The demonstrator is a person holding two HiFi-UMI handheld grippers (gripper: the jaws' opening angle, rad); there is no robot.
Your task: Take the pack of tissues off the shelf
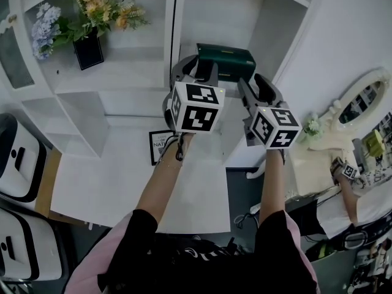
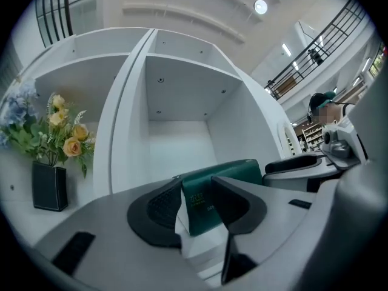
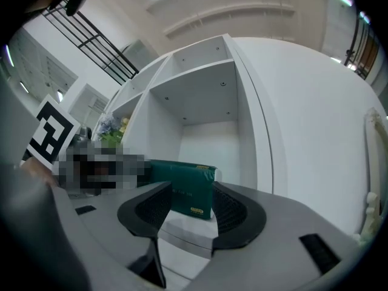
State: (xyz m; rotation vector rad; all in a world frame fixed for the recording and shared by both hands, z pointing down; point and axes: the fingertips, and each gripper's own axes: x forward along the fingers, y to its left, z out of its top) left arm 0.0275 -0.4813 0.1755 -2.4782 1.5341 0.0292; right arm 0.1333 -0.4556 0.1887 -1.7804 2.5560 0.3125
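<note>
Pack of tissues (image 1: 225, 60), dark green, is seen lying in a white shelf (image 1: 211, 17) compartment, just ahead of both grippers. Left gripper (image 2: 197, 190) is held spread, the pack's end framed between its jaws, not clamped. Right gripper (image 3: 191, 193) is likewise released, the pack just beyond its tips.

Pack of tissues (image 1: 225, 59) partly behind my left gripper (image 1: 197, 72) and right gripper (image 1: 256, 87), its print too small to read, framed sign (image 1: 158, 147) half hidden by my left arm (image 1: 160, 185)
</note>
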